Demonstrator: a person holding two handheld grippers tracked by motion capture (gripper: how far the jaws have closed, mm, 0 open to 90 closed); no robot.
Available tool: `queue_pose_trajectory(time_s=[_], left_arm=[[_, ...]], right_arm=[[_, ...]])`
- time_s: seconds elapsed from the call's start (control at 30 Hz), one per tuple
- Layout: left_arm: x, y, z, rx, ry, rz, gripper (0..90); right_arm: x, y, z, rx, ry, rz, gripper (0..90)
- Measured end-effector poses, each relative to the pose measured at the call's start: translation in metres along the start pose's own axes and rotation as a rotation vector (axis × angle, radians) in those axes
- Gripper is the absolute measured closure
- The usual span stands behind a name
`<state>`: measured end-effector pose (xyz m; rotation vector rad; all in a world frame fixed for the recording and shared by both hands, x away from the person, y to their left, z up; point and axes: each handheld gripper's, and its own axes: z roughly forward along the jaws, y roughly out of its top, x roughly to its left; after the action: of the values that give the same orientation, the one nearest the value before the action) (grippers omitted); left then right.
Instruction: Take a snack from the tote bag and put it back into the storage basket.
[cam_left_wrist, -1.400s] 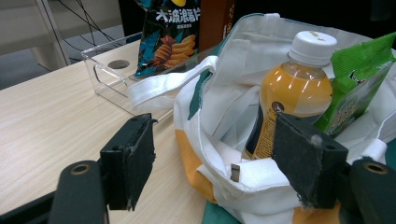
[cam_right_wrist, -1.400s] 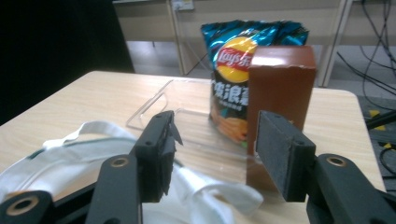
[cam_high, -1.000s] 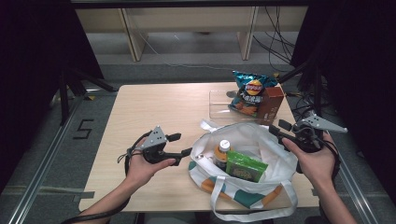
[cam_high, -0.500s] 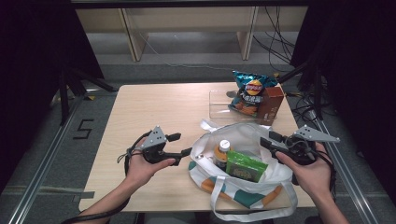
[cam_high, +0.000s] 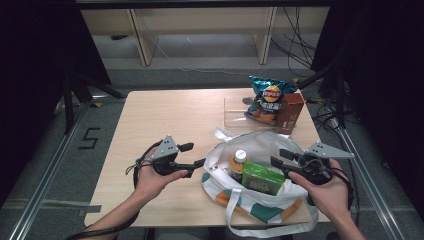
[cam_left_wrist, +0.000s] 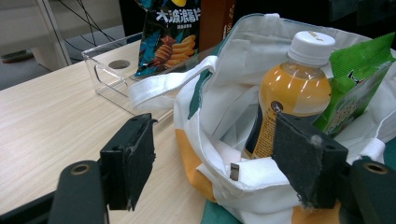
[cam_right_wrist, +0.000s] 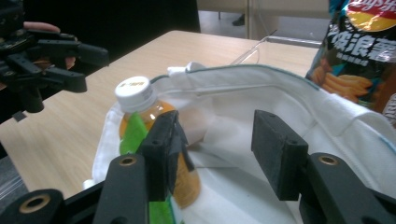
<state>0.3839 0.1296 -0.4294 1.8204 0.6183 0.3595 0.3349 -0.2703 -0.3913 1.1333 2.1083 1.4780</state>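
Right gripper: held at the near right rim of the bag, jaws spread with nothing between them; in the right gripper view they are aimed into the bag's mouth, toward the bottle.
Left gripper: held just beside the bag's left edge, jaws spread and pinching nothing (the cloth rim is seen between them in the left gripper view, but untouched).
Bag: a white cloth bag with orange and teal patches, laid on the table at the near right, mouth gaping upward.
Bottle: an orange drink with a white cap, stood upright inside the bag on its left side.
Green packet: lodged in the bag, touching the bottle on the right.
Clear tray: set beyond the bag, a chip bag and a brown box at its right end.
Step in hand: judged to be the approach to an item in the bag; no grasp is made yet.
Next move: the right jaws would need to be lowered around the bottle or packet and closed, while the rim is steadied by the left.
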Motion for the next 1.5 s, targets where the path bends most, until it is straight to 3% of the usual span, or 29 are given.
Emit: queue_pose_trajectory(time_s=[0.07, 0.1, 0.17, 0.2, 0.27, 0.3, 0.4, 0.43, 0.47, 0.57, 0.6, 0.63, 0.67, 0.7, 0.73, 0.8, 0.83, 0.87, 0.9, 0.97, 1.0, 1.03, 1.07, 1.2, 1.23, 1.27, 1.4, 1.5], left_arm=[[0.000, 0.000, 0.000, 0.000, 0.000, 0.001, 29.3], [0.000, 0.000, 0.000, 0.001, 0.000, 0.001, 29.3], [-0.001, 0.000, 0.000, 0.002, -0.001, 0.004, 29.3], [-0.001, 0.000, 0.000, 0.003, -0.001, 0.005, 29.3], [0.000, 0.000, 0.000, 0.002, -0.004, 0.012, 29.3], [-0.001, 0.000, 0.000, 0.002, -0.001, 0.002, 29.3], [-0.001, 0.000, 0.001, 0.003, -0.002, 0.003, 29.3], [-0.001, 0.000, 0.001, 0.004, -0.003, 0.003, 29.3], [-0.001, 0.000, 0.000, 0.004, -0.003, 0.003, 29.3], [-0.001, 0.000, 0.000, 0.003, -0.002, 0.003, 29.3], [-0.001, 0.000, 0.000, 0.003, -0.002, 0.003, 29.3], [-0.001, 0.000, 0.000, 0.003, -0.002, 0.003, 29.3], [-0.001, 0.000, 0.000, 0.004, -0.002, 0.004, 29.3], [-0.001, 0.000, 0.000, 0.004, -0.002, 0.004, 29.3], [-0.001, 0.000, 0.000, 0.004, -0.001, 0.005, 29.3], [-0.001, 0.000, 0.000, 0.003, -0.001, 0.006, 29.3], [-0.001, 0.000, 0.000, -0.002, -0.005, 0.006, 29.3], [0.000, 0.000, 0.000, -0.005, -0.010, 0.006, 29.3], [-0.001, 0.000, 0.000, -0.006, -0.008, 0.004, 29.3], [0.000, 0.000, 0.000, -0.005, -0.008, 0.004, 29.3], [0.000, 0.000, 0.000, -0.006, -0.008, 0.005, 29.3], [0.000, 0.000, 0.000, -0.006, -0.009, 0.006, 29.3], [-0.001, 0.000, 0.000, -0.003, -0.006, 0.006, 29.3], [-0.001, 0.000, 0.000, 0.004, -0.002, 0.004, 29.3], [-0.001, 0.000, 0.000, 0.004, -0.003, 0.005, 29.3], [-0.001, 0.000, 0.000, 0.003, -0.003, 0.005, 29.3], [-0.001, 0.000, 0.001, 0.004, -0.003, 0.004, 29.3], [-0.001, 0.000, 0.001, 0.004, -0.004, 0.004, 29.3]], right_arm=[[0.001, -0.001, 0.001, -0.001, 0.024, -0.008, 52.0], [0.005, -0.002, 0.000, 0.009, 0.027, 0.033, 52.0], [0.003, -0.002, 0.000, 0.009, 0.037, -0.001, 51.9], [0.006, -0.003, -0.001, 0.015, 0.040, 0.019, 51.9], [0.006, -0.004, -0.002, 0.021, 0.039, 0.000, 51.7], [0.008, -0.006, -0.002, 0.023, 0.044, 0.025, 51.7], [0.007, -0.008, -0.002, 0.017, 0.054, -0.014, 51.5], [0.010, -0.008, -0.003, 0.036, 0.055, 0.027, 51.5], [0.011, -0.009, -0.003, 0.042, 0.064, 0.029, 51.5], [0.009, -0.011, -0.001, 0.039, 0.054, -0.041, 51.5], [0.011, -0.012, -0.001, 0.051, 0.083, -0.002, 51.4], [0.014, -0.013, -0.003, 0.074, 0.068, 0.023, 51.4], [0.012, -0.014, 0.000, 0.048, 0.078, -0.018, 51.5], [0.012, -0.014, 0.000, 0.058, 0.066, -0.028, 51.5], [0.015, -0.016, 0.000, 0.073, 0.087, 0.017, 51.5], [0.012, -0.017, 0.001, 0.065, 0.071, -0.026, 51.6], [0.013, -0.018, 0.001, 0.079, 0.083, -0.008, 51.6], [0.012, -0.018, 0.001, 0.081, 0.069, -0.030, 51.7], [0.014, -0.019, 0.001, 0.088, 0.084, 0.008, 51.7], [0.015, -0.020, 0.001, 0.109, 0.088, 0.019, 51.9], [0.014, -0.021, 0.003, 0.088, 0.079, 0.002, 52.1], [0.014, -0.022, 0.003, 0.103, 0.093, 0.011, 52.3], [0.011, -0.021, 0.003, 0.103, 0.078, -0.032, 52.6], [0.011, -0.024, 0.006, 0.117, 0.078, -0.026, 55.0], [0.012, -0.024, 0.006, 0.138, 0.092, -0.005, 55.6], [0.011, -0.024, 0.006, 0.136, 0.081, -0.025, 56.2], [0.012, -0.025, 0.007, 0.156, 0.096, -0.003, 60.6], [0.011, -0.025, 0.007, 0.158, 0.086, -0.020, 65.9]])
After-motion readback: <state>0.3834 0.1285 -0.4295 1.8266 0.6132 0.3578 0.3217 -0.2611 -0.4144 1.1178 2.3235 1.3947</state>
